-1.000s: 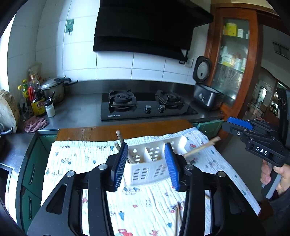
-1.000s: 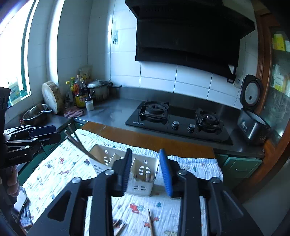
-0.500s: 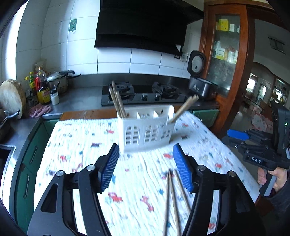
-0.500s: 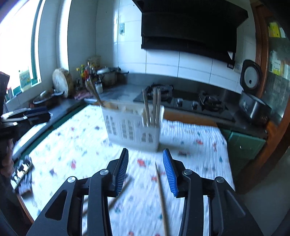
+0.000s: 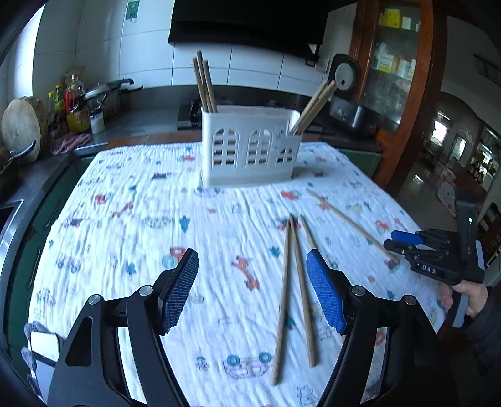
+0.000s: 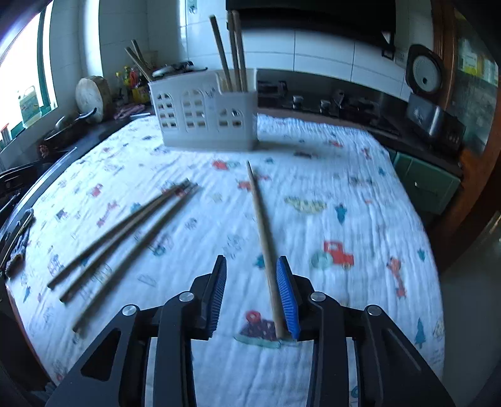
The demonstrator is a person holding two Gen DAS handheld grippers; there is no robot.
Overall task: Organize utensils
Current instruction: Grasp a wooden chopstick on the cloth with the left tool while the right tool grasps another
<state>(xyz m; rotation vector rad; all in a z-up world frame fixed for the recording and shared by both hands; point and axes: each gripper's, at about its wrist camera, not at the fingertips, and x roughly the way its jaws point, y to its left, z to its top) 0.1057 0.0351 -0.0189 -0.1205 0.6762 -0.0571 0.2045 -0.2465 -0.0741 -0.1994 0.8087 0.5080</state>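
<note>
Chopsticks (image 5: 294,291) are lying between the left gripper's (image 5: 252,289) widening, empty jaws; the right gripper (image 6: 252,292) is narrowing beside a lone chopstick (image 6: 264,247), ungripped.

Wooden chopsticks (image 5: 294,291) lie loose on the cloth (others stand upright) near a white caddy (image 5: 250,147).

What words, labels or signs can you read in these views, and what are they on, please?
"DAS": on the right gripper, seen from the left wrist.
Green wall sign: symbol only, too small to read.
Bottle labels: too blurred.
Cabinet packages: unreadable.
Cloth: pictures, no legible words.
</note>
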